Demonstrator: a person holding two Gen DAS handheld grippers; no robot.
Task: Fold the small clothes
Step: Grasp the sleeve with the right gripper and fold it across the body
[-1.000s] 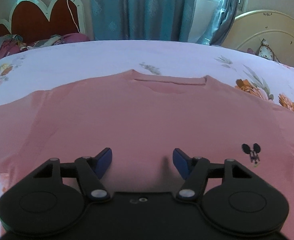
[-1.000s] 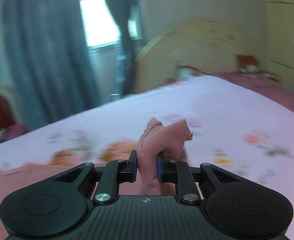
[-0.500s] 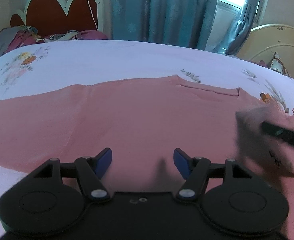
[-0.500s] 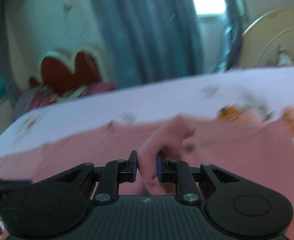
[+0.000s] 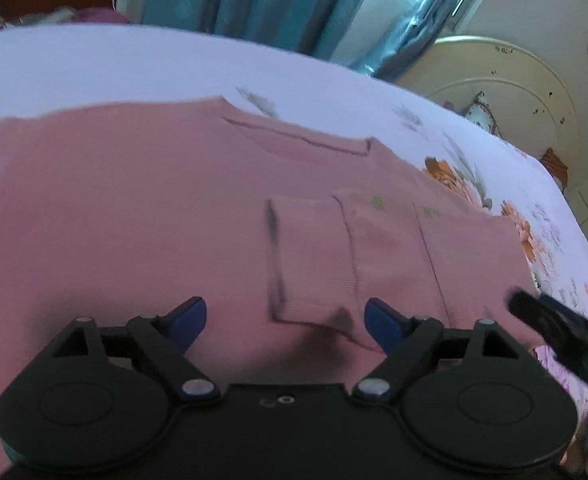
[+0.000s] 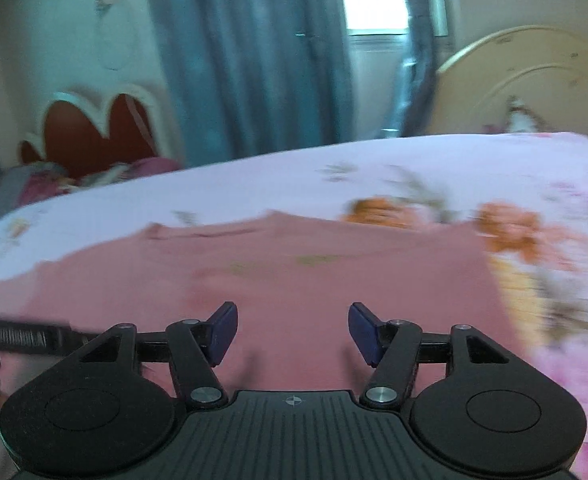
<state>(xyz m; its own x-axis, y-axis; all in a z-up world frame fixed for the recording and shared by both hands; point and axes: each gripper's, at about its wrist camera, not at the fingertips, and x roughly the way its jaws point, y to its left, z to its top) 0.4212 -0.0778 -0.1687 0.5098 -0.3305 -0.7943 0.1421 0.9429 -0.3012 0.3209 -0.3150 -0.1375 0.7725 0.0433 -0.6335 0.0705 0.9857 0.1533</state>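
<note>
Released since the earlier frame, the sleeve (image 5: 326, 256) is now lying folded across the pink sweater (image 5: 133, 208) on the bed (image 5: 173, 64). Both tools, left tool (image 5: 285, 320) and right tool (image 6: 292, 332), are being held spread and empty. Soft, light knit is best being gripped at a hem.

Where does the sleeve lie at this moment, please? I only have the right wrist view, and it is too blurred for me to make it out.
Observer: In the left wrist view, the sleeve lies folded inward, flat across the body of the pink shirt, with its cuff end toward the middle.
Operator: Thank you. Is the left gripper gripping any of the fabric?
Observer: No. The left gripper is open over the shirt's near part, and there is nothing between its blue pads.
</note>
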